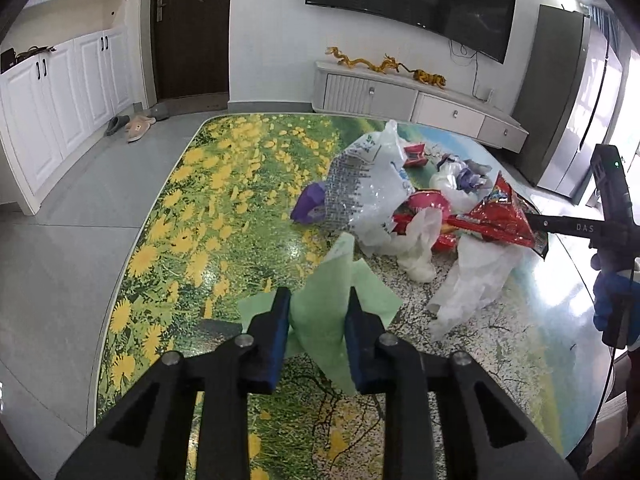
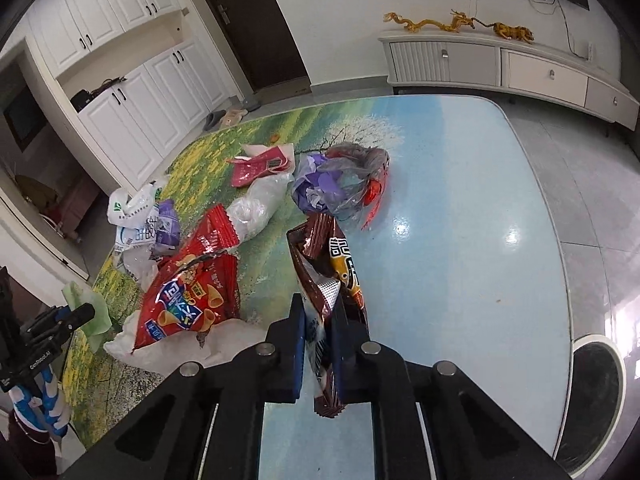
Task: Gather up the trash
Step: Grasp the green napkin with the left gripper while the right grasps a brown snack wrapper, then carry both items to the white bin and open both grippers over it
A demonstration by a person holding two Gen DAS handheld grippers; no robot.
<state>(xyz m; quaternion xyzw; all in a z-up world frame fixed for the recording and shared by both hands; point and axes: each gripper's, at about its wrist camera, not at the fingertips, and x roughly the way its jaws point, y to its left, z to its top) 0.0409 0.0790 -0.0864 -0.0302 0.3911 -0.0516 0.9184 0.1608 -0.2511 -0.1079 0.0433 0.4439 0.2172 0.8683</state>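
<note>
Trash pile sits mid-table on flower-print table, wrappers and plastic bags overlapping, lower layers hidden. Left gripper, at pile's near edge, jaws nearly closed, pinching green paper; sheet's lower part hidden behind fingers. Right gripper, just right of pile, clamped tight on brown snack wrapper; wrapper print hard to read, possibly chocolate. Red chip bag tops pile, its left corner cut by white bag.

Two wrist views, shared table
</note>
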